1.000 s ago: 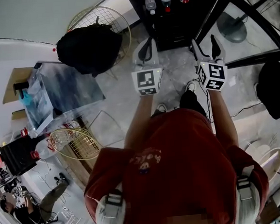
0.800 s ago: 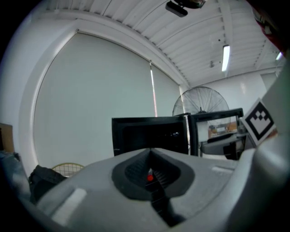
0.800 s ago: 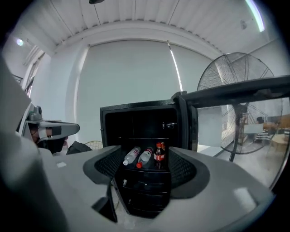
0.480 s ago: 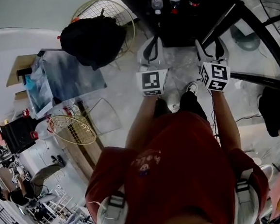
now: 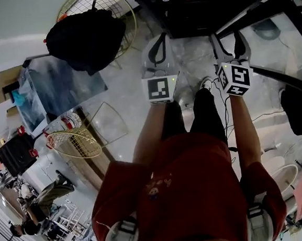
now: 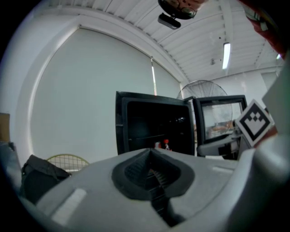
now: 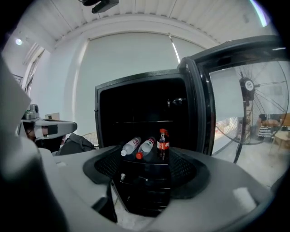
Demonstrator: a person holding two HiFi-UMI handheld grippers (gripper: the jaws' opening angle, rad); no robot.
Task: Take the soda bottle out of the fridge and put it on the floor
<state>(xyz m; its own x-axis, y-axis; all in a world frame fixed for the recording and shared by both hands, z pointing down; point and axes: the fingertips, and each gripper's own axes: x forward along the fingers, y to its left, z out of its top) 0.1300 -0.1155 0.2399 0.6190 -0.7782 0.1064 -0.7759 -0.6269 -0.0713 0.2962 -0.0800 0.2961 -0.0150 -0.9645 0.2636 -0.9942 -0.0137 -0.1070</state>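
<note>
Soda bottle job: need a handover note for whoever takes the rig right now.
Left hand-held gripper: shut, empty.
Right hand-held gripper: open, empty, pointed at the fridge.
Dark soda bottle with red cap: upright on a shelf inside the black fridge. The door is open. Two clear plastic water bottles lie to its left.
Done: fridge is open.
Left to do: reach in, grip the soda bottle, lift it out, and stand it on the pale floor.
</note>
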